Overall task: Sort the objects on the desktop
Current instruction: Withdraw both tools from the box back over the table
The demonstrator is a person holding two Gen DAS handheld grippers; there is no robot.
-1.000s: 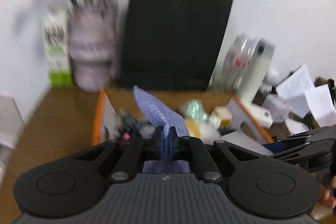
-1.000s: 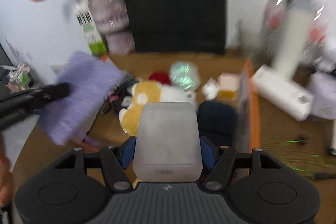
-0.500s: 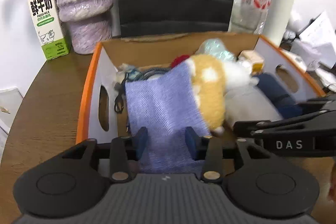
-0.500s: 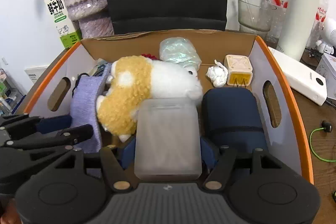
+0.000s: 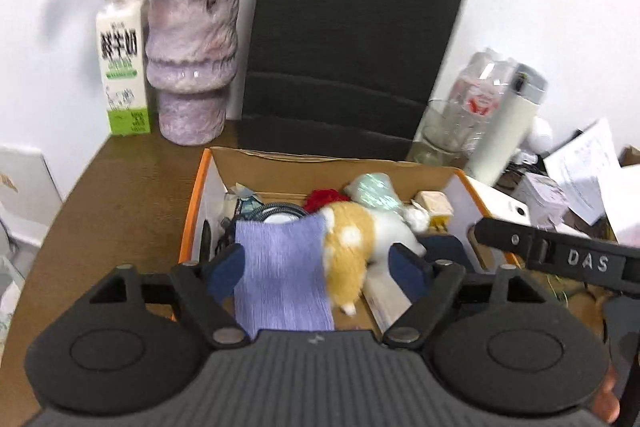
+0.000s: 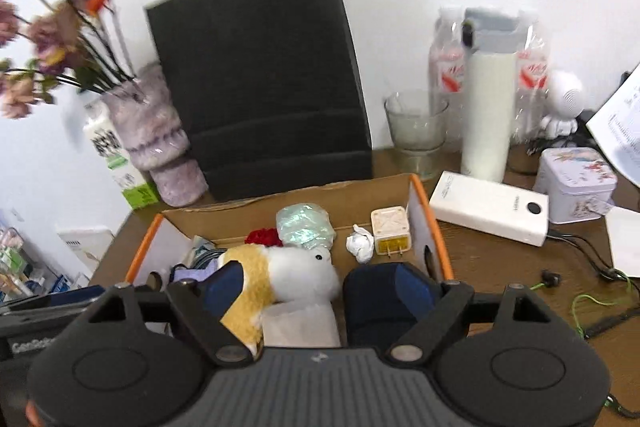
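Both hand-held grippers, left [image 5: 318, 269] and right [image 6: 320, 291], hung spread wide and empty above the box's [image 6: 434, 235] near edge; purple cloth [image 5: 282, 279] and translucent case [image 6: 302, 323], gripped a second earlier, lay released inside.

Both cams ride right behind their tongs, looking forward and a bit down over the table toward the wall. Left one sits at the near left of the cardboard box [image 5: 436, 174], close in; right one is just beside it on the right. Both catch the box, the black paper bag [image 5: 352, 55] [image 6: 260, 67], the purple vase [image 5: 192, 59] and the white bottle [image 6: 488, 107].
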